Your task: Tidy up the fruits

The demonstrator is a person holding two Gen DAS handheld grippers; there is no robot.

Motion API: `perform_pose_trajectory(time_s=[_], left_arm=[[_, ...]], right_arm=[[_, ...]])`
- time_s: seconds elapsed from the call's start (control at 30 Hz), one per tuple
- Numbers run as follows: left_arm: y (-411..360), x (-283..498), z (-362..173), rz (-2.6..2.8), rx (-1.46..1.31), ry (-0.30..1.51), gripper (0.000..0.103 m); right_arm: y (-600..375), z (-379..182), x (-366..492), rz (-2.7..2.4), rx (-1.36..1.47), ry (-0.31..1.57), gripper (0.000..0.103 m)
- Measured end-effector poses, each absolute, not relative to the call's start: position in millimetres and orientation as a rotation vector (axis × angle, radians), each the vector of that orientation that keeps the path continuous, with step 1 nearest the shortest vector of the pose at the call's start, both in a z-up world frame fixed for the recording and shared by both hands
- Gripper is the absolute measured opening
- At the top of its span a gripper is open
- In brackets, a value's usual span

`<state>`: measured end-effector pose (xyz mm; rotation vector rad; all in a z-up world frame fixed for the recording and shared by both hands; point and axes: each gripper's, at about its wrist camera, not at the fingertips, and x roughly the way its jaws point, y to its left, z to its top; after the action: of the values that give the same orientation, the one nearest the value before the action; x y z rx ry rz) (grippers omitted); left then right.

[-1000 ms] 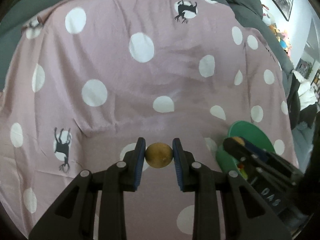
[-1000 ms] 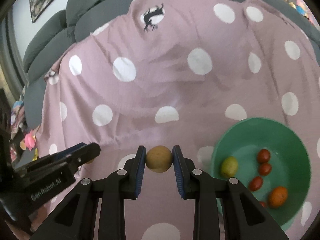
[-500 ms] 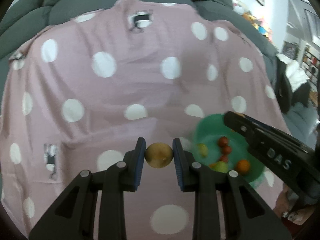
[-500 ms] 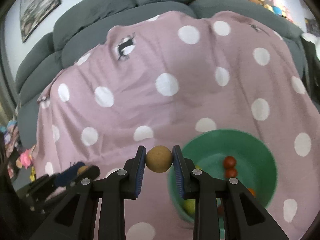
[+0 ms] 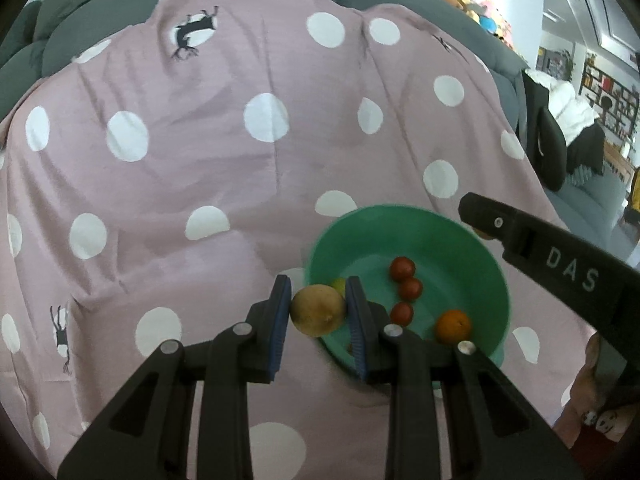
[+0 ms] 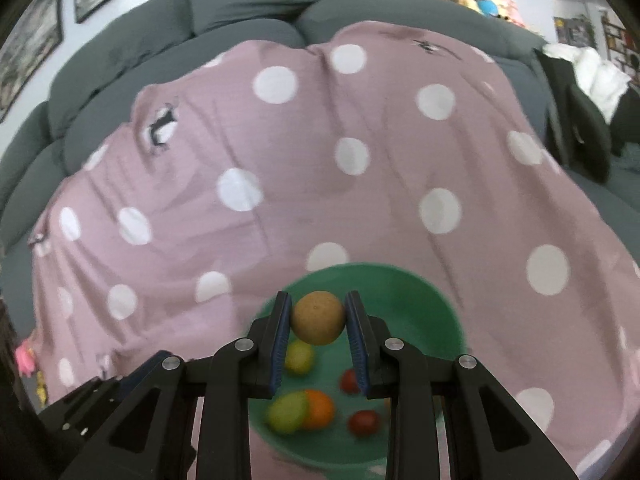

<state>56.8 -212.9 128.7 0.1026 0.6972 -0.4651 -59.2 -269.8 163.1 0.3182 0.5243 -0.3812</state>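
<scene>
My left gripper [image 5: 318, 310] is shut on a round brown-yellow fruit [image 5: 319, 311], held above the near left rim of a green bowl [image 5: 452, 236]. The bowl holds three small red fruits [image 5: 402, 268], an orange one [image 5: 453, 326] and a yellow-green one [image 5: 339, 284]. My right gripper [image 6: 318, 324] is shut on a round tan fruit [image 6: 318, 322], held over the same green bowl [image 6: 424, 304], above a yellow-green fruit [image 6: 299, 356], an orange one [image 6: 320, 408] and red ones [image 6: 363, 422]. The right gripper's arm [image 5: 560, 264] crosses the left wrist view.
The bowl sits on a pink cloth with white dots [image 5: 240, 160] spread over a grey sofa [image 6: 240, 24]. A black chair with white fabric [image 5: 560, 136] stands to the right. The left gripper's body [image 6: 100, 396] shows low left in the right wrist view.
Both grippers have swung right and toward the bowl with their fruits. The bowl now lies under the right gripper and at the left gripper's tip.
</scene>
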Motion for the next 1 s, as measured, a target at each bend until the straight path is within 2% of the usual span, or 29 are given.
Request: perform_pose_trajectory(time_s=[0.43, 1.0], left_arm=[[-254.9, 62.8, 110.3, -0.499, 0.141, 0.761, 0.028], [-271.9, 65.0, 93.5, -0.505, 0.167, 0.812, 0.028]], right_arm=[[-302.6, 141.5, -58.0, -0.450, 0.376, 0.602, 0.029], [-314.0, 123.0, -51.5, -0.483, 0.379, 0.700, 0.029]])
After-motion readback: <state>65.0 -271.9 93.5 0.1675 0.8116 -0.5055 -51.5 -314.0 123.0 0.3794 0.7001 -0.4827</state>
